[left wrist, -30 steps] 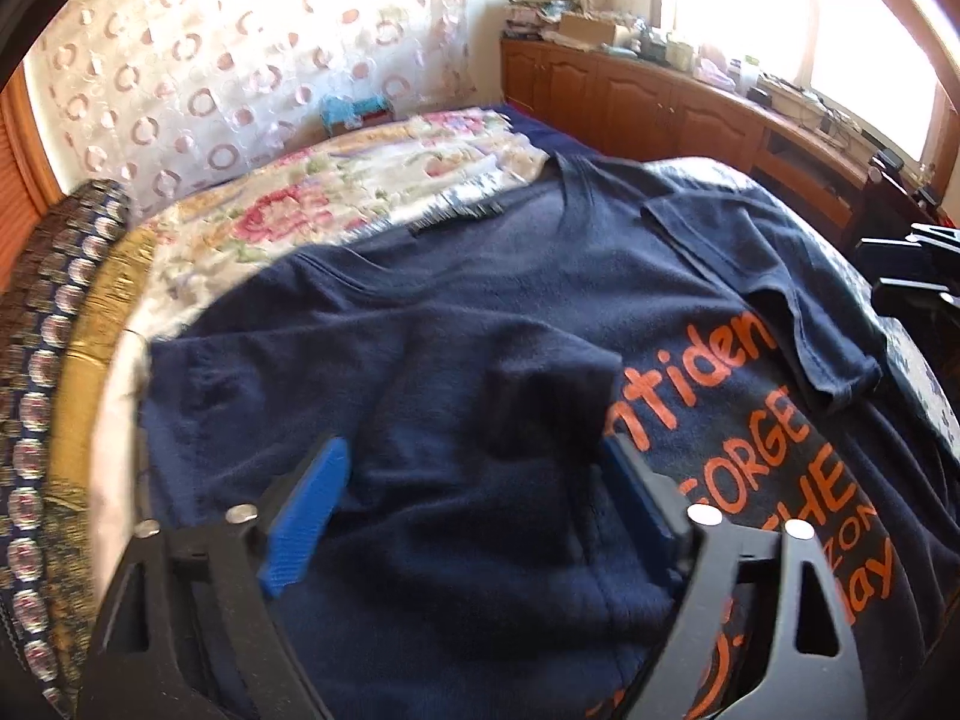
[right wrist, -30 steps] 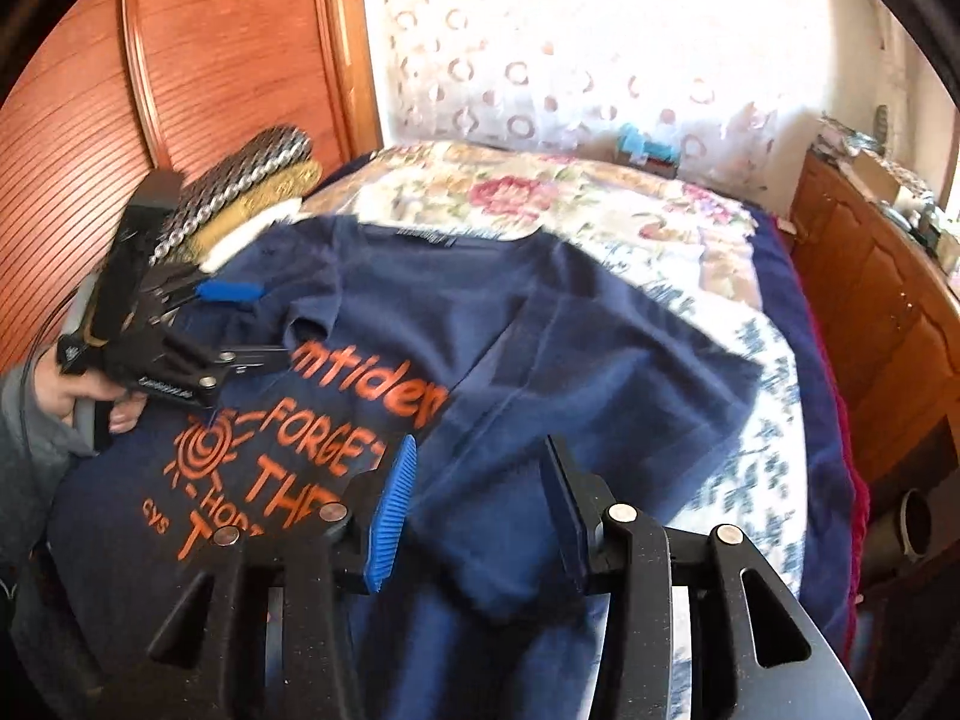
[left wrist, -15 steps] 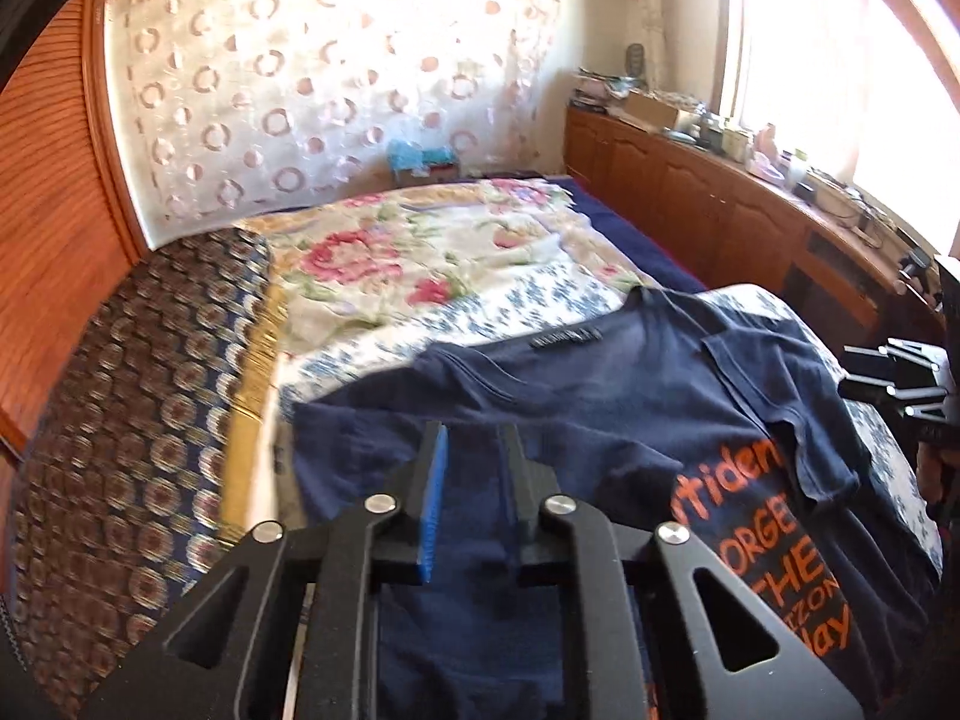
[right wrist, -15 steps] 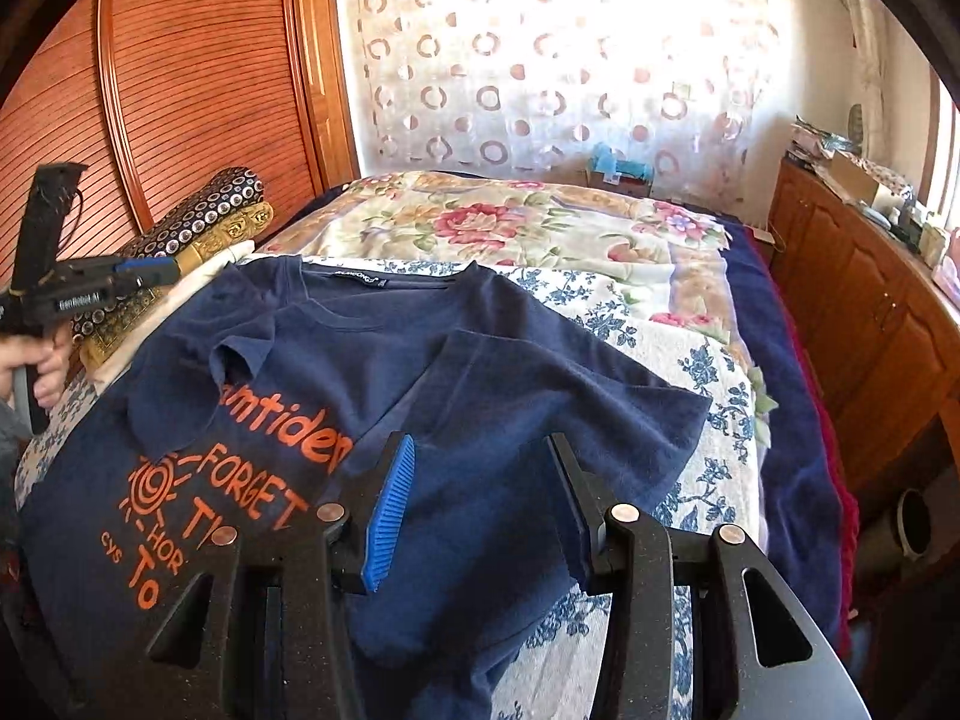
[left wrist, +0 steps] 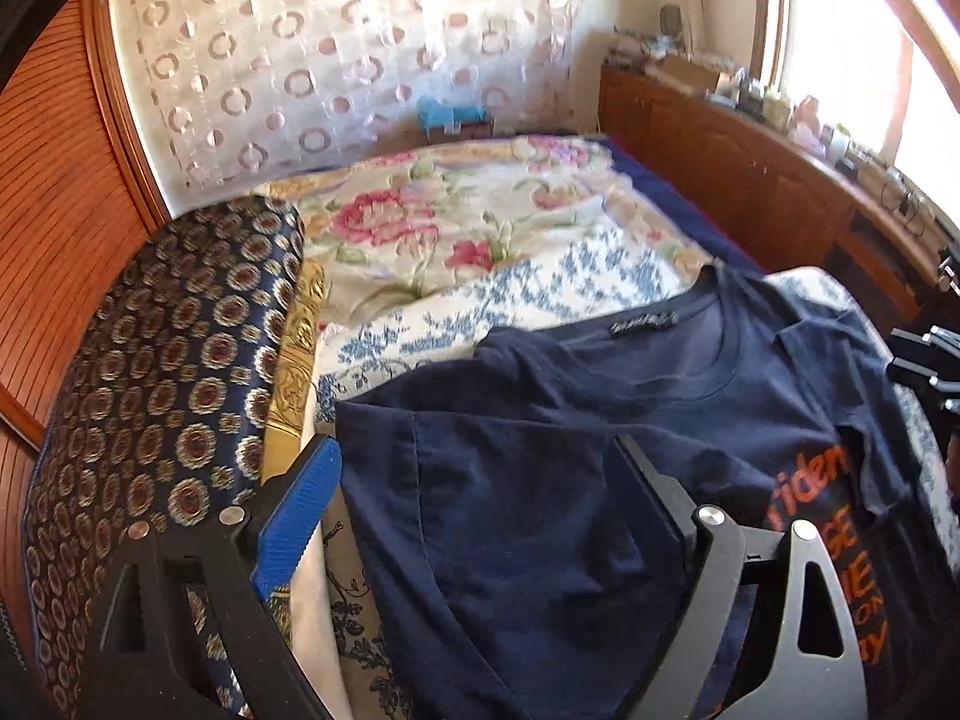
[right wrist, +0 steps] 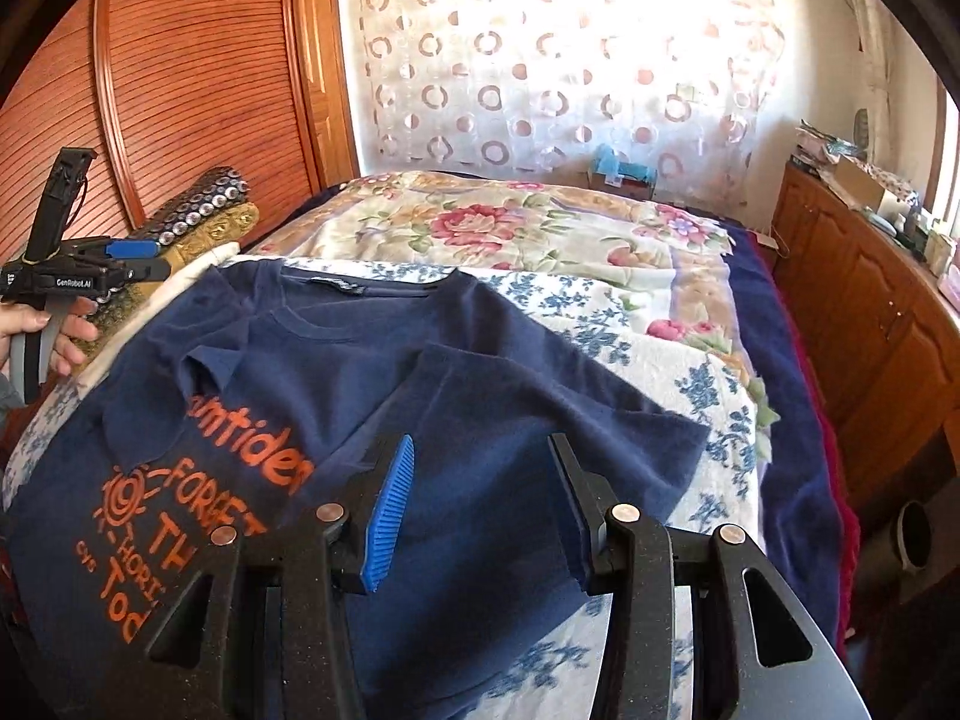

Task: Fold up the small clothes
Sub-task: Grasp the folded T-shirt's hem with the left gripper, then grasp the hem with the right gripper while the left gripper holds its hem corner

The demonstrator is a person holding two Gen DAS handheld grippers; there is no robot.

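A navy T-shirt (left wrist: 540, 480) with orange lettering lies on the bed, print side up, with both sleeves and side edges folded inward over the front. It also shows in the right wrist view (right wrist: 372, 372). My left gripper (left wrist: 480, 480) is open and empty over the shirt's folded left edge. My right gripper (right wrist: 483, 480) is open and empty over the folded right sleeve. The left gripper (right wrist: 135, 258) also shows in the right wrist view, held in a hand at the far left.
The bed carries a floral and blue-patterned blanket (left wrist: 456, 240). A patterned bolster (left wrist: 162, 372) lies along the left, against a wooden wardrobe (right wrist: 180, 90). A wooden sideboard (right wrist: 870, 312) with clutter runs along the right. A curtain (right wrist: 570, 60) hangs behind.
My left gripper closed and then opened again, pulling back to the shirt's left edge. My right gripper stayed open and drew back slightly. The shirt's sides lie folded inward.
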